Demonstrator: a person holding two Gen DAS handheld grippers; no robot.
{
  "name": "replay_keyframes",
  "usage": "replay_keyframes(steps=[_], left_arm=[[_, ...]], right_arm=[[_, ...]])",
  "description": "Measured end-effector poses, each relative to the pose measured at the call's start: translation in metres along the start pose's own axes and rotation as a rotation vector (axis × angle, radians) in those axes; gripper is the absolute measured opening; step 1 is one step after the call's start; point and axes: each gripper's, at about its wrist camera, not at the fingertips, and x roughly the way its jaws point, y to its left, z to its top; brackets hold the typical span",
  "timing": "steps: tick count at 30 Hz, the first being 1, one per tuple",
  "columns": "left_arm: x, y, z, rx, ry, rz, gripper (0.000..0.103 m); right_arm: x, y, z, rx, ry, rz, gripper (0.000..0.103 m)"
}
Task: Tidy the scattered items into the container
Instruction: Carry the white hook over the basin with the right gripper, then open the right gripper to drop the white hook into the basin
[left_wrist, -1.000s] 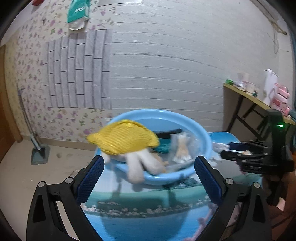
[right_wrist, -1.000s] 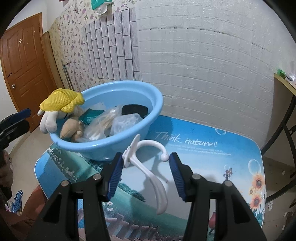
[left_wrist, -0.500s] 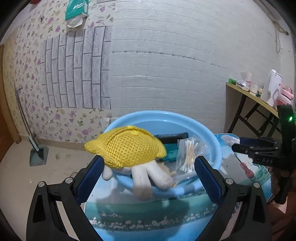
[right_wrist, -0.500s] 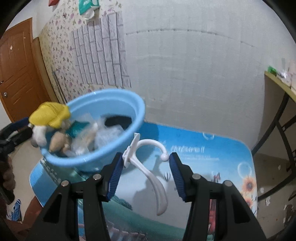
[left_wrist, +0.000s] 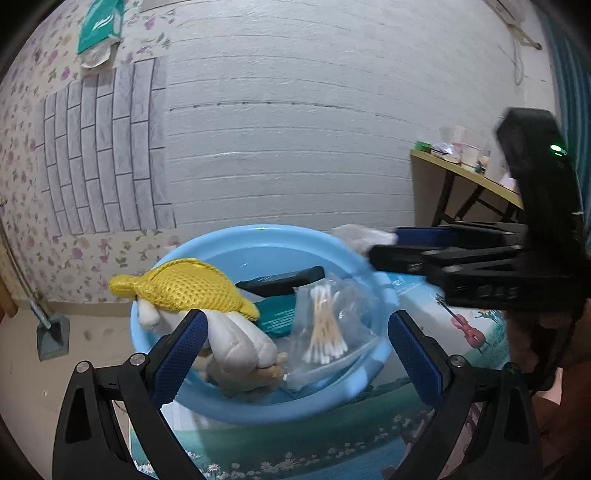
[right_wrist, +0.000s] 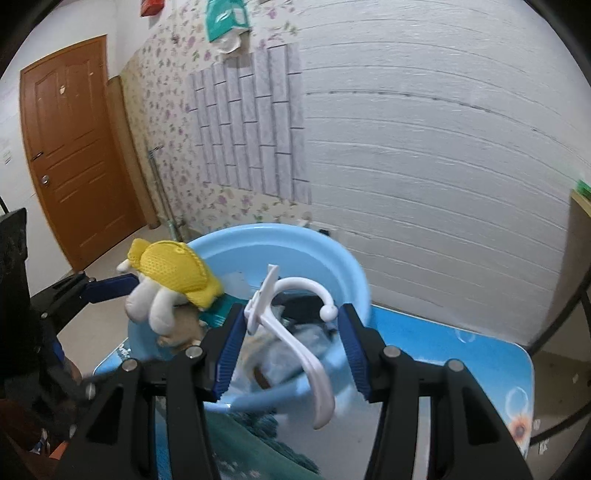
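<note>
The right gripper (right_wrist: 291, 325) clamps a white hook (right_wrist: 291, 325) above the blue basin's (left_wrist: 258, 236) near rim. Released short, the hook may catch that rim and fall outside. The left gripper (left_wrist: 297, 354) stands wide, empty, near the yellow-capped plush toy (left_wrist: 184, 288) overhanging the basin's left edge.

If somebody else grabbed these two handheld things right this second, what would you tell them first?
Right tool: shut on the white hook, carried above the blue basin.
Left tool: open, empty, at the basin's near rim, beside the plush toy with its yellow mesh hat.
Done: toy, cotton swabs and a dark flat item are in the basin.
Left: drop the hook in; the toy hangs over the rim and could probably use a nudge.
</note>
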Motion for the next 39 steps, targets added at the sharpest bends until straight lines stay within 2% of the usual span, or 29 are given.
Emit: replay_keyframes(steps=[3,8,12,17,30,39], left_arm=[[-0.004,0.003,-0.001,-0.006,-0.005,-0.009,0.098],[-0.007,0.019,-0.006,-0.036,0.008,0.037,0.098],[-0.011,0.031,-0.009,-0.074,0.011,0.058,0.098],[-0.016,0.029,-0.011,-0.077,0.01,0.07,0.098],[-0.027,0.011,-0.008,-0.052,-0.017,0.066,0.098],[-0.037,0.012,-0.013,-0.123,-0.012,0.082,0.098]], right_arm=[[0.013,0.006,0.003,-0.009,0.017,0.033,0.05],[0.029,0.02,0.01,-0.026,0.028,0.073,0.05],[0.041,0.029,0.012,-0.031,0.05,0.094,0.051],[0.046,0.028,0.01,0.004,0.08,0.091,0.052],[0.017,0.029,0.005,0.001,0.063,0.062,0.053],[-0.011,0.028,-0.005,0.025,0.043,0.043,0.053]])
